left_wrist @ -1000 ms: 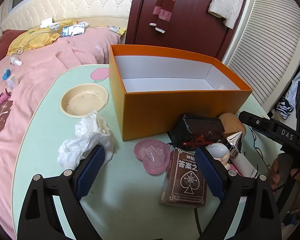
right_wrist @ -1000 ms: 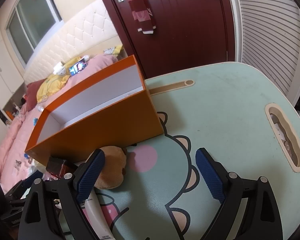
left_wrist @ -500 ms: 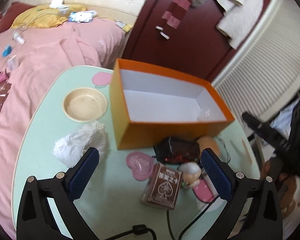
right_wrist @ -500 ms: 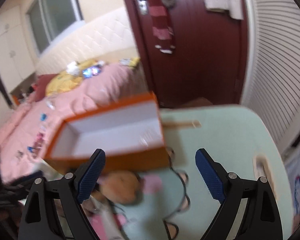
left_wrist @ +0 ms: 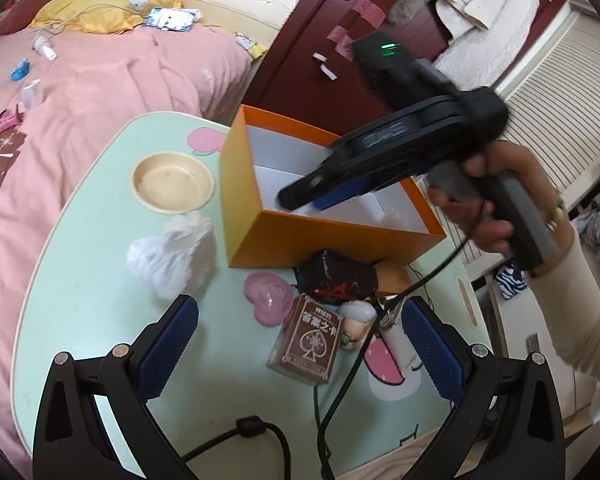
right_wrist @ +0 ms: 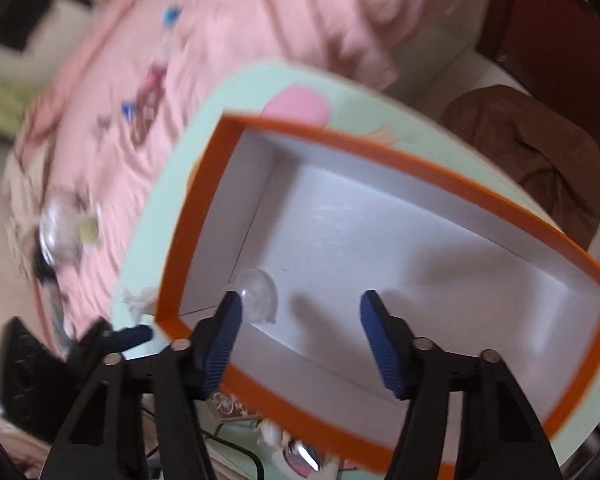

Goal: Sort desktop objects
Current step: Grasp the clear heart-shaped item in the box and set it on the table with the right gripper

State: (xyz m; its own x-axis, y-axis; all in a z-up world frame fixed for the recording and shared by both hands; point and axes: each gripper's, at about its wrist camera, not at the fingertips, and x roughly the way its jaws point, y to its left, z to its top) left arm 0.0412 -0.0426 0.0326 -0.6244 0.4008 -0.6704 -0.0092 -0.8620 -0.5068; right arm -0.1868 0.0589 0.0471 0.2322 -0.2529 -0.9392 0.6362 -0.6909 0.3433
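An open orange box (left_wrist: 332, 240) with a white inside stands on the mint table (left_wrist: 80, 280). My right gripper (left_wrist: 300, 200), held by a hand (left_wrist: 496, 200), points down into it. In the right wrist view its jaws (right_wrist: 300, 300) are closing above the box floor (right_wrist: 380, 240), with no pad pressing on anything. A clear dome (right_wrist: 260, 292) lies just inside the left fingertip. My left gripper (left_wrist: 300, 308) hangs wide open above a brown card box (left_wrist: 308, 340). Around the card box lie a pink heart dish (left_wrist: 268, 296), a black pouch (left_wrist: 336, 280) and a small figure (left_wrist: 356, 320).
A crumpled tissue (left_wrist: 172, 256) and a beige bowl (left_wrist: 172, 182) sit left of the box. A brown plush (left_wrist: 392, 276) and a white tube (left_wrist: 396, 344) lie to the right. A black cable (left_wrist: 260, 428) crosses the near edge. A pink bed (left_wrist: 80, 80) borders the table.
My right gripper has swung from the table's right side to over the box, tipped downward, and its jaws have narrowed. My left gripper has risen a little and rolled, staying wide open.
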